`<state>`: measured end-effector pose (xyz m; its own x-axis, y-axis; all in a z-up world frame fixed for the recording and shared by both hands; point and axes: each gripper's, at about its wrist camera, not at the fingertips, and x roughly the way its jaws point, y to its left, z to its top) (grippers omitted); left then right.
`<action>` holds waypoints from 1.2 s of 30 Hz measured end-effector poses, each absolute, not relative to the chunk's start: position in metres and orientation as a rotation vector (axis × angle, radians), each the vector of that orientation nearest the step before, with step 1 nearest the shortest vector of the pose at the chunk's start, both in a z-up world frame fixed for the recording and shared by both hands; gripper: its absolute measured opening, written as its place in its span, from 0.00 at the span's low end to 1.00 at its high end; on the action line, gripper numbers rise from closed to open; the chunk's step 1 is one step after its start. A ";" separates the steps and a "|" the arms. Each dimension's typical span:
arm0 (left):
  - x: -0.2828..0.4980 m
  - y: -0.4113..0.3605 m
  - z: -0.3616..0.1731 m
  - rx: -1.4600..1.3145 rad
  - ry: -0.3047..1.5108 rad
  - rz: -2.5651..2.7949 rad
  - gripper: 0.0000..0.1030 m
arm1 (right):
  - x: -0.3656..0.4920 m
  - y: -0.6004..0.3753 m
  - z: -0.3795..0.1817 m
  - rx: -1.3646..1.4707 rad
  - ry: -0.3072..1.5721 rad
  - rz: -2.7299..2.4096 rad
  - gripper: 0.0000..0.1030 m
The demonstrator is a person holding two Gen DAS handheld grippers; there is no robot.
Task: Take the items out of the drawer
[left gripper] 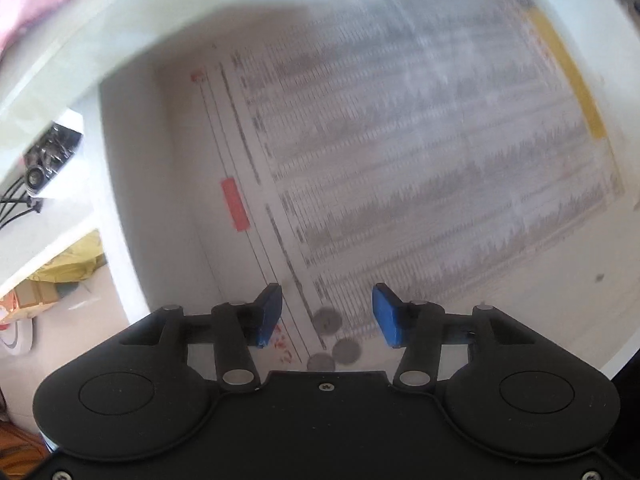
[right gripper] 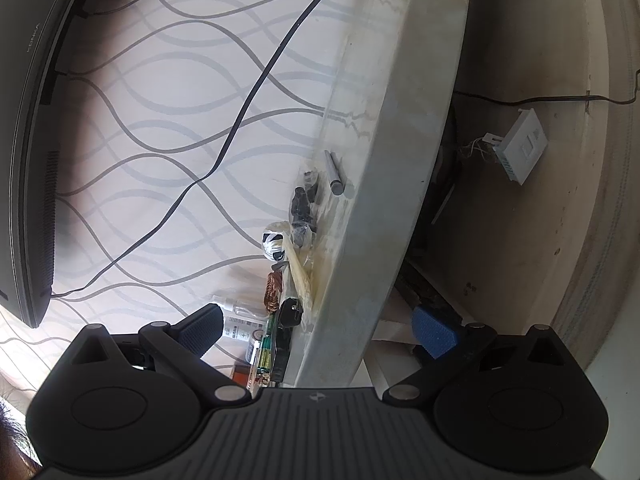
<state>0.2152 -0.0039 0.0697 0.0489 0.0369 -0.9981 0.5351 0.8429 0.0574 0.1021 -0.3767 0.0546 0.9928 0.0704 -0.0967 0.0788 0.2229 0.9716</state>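
Left wrist view, looking straight down into an open drawer (left gripper: 132, 168), white walls curving along the left and top of frame. The floor of it is lined with a printed sheet (left gripper: 400, 140), rows of small text, a yellow band at upper right and a red block at centre left; blur hides the wording. The sheet seems there as a liner, not as something to take.

Left gripper (left gripper: 327, 316) at lower centre, blue pads set about halfway apart, nothing between them. Just below the gap lie three coins (left gripper: 334, 338), flat on the sheet in a tight cluster, touching or nearly so. These look like the items left to take. Flat coins on paper give the pads little edge to bite, so a slip is likely.

Right wrist view, camera roughly level and rolled on its side. Right gripper (right gripper: 318, 330) at lower centre, pads wide apart, empty. A pale countertop edge (right gripper: 384, 160) runs diagonally between them. Along the ledge beside it sits a row of small clutter: a grey pen (right gripper: 334, 174), a striped ball (right gripper: 274, 245), batteries (right gripper: 262, 356), a small bottle (right gripper: 236, 306). Probably the drop spot for drawer goods, the right hand parked idle nearby. A black cable (right gripper: 256, 84) crosses the wavy-patterned wall (right gripper: 160, 120); a dark monitor (right gripper: 36, 140) fills the left edge.
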 end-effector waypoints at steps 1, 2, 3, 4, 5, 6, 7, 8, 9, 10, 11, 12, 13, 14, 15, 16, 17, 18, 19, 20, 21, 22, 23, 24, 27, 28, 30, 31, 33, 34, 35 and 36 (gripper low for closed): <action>0.215 -0.003 0.066 0.474 1.501 -0.383 0.48 | 0.102 -0.377 0.054 1.347 0.129 -0.006 1.00; 0.216 -0.001 0.063 0.466 1.511 -0.367 0.47 | 0.102 -0.376 0.054 1.348 0.128 -0.005 1.00; 0.217 0.000 0.059 0.457 1.520 -0.356 0.42 | 0.102 -0.376 0.054 1.347 0.128 -0.005 1.00; 0.217 0.001 0.056 0.449 1.530 -0.348 0.41 | 0.102 -0.376 0.054 1.347 0.128 -0.006 1.00; 0.217 0.002 0.054 0.441 1.535 -0.343 0.40 | 0.102 -0.376 0.054 1.347 0.128 -0.006 1.00; 0.217 0.002 0.054 0.433 1.534 -0.345 0.39 | 0.102 -0.376 0.054 1.347 0.128 -0.007 1.00; 0.217 0.003 0.054 0.424 1.533 -0.346 0.38 | 0.102 -0.376 0.054 1.346 0.129 -0.008 1.00; 0.217 0.003 0.055 0.415 1.532 -0.347 0.35 | 0.101 -0.376 0.054 1.346 0.129 -0.009 1.00; 0.217 0.003 0.055 0.405 1.532 -0.353 0.27 | 0.101 -0.375 0.054 1.344 0.129 -0.010 1.00; 0.216 0.002 0.056 0.394 1.533 -0.365 0.22 | 0.101 -0.375 0.054 1.344 0.128 -0.010 1.00; 0.215 0.000 0.056 0.391 1.532 -0.374 0.16 | 0.100 -0.375 0.054 1.344 0.127 -0.011 1.00; 0.213 -0.003 0.056 0.405 1.526 -0.377 0.15 | 0.100 -0.375 0.054 1.344 0.126 -0.011 1.00; 0.213 -0.004 0.057 0.413 1.521 -0.379 0.15 | 0.100 -0.375 0.054 1.345 0.125 -0.012 1.00; 0.214 -0.003 0.057 0.403 1.523 -0.381 0.15 | 0.099 -0.375 0.054 1.345 0.124 -0.012 1.00; 0.217 0.000 0.057 0.377 1.531 -0.378 0.15 | 0.099 -0.376 0.054 1.345 0.124 -0.012 1.00; 0.219 0.003 0.057 0.346 1.539 -0.373 0.15 | 0.099 -0.376 0.054 1.346 0.124 -0.012 1.00; 0.221 0.004 0.058 0.330 1.540 -0.372 0.15 | 0.099 -0.376 0.054 1.346 0.125 -0.011 1.00; 0.222 0.004 0.058 0.330 1.536 -0.372 0.14 | 0.099 -0.376 0.054 1.346 0.125 -0.011 1.00; 0.223 0.004 0.059 0.329 1.532 -0.372 0.12 | 0.099 -0.376 0.054 1.346 0.125 -0.010 1.00; 0.224 0.003 0.061 0.324 1.526 -0.373 0.01 | 0.099 -0.376 0.054 1.346 0.126 -0.010 1.00; 0.227 0.003 0.064 0.310 1.519 -0.375 0.00 | 0.099 -0.376 0.054 1.346 0.126 -0.010 1.00; 0.229 0.002 0.067 0.298 1.511 -0.377 0.01 | 0.099 -0.376 0.054 1.346 0.127 -0.010 1.00; 0.232 0.002 0.071 0.294 1.499 -0.378 0.01 | 0.099 -0.376 0.054 1.346 0.127 -0.010 1.00; 0.235 0.001 0.074 0.296 1.487 -0.376 0.01 | 0.099 -0.376 0.054 1.345 0.127 -0.010 1.00; 0.242 0.003 0.077 0.265 1.509 -0.381 0.13 | 0.098 -0.376 0.054 1.346 0.127 -0.009 1.00; 0.244 0.004 0.076 0.258 1.523 -0.371 0.20 | 0.098 -0.376 0.055 1.346 0.128 -0.009 1.00; 0.244 0.004 0.071 0.266 1.544 -0.350 0.43 | 0.098 -0.378 0.054 1.346 0.129 -0.006 1.00; 0.243 0.002 0.068 0.274 1.552 -0.342 0.43 | 0.098 -0.379 0.054 1.346 0.129 -0.005 1.00; 0.241 -0.001 0.062 0.284 1.567 -0.328 0.42 | 0.098 -0.379 0.054 1.347 0.129 -0.004 1.00; 0.240 -0.002 0.059 0.292 1.572 -0.321 0.41 | 0.098 -0.379 0.054 1.346 0.130 -0.005 1.00; 0.239 -0.004 0.057 0.304 1.574 -0.314 0.38 | 0.098 -0.379 0.054 1.345 0.131 -0.005 1.00; 0.238 -0.006 0.055 0.319 1.568 -0.309 0.39 | 0.098 -0.379 0.054 1.345 0.132 -0.005 1.00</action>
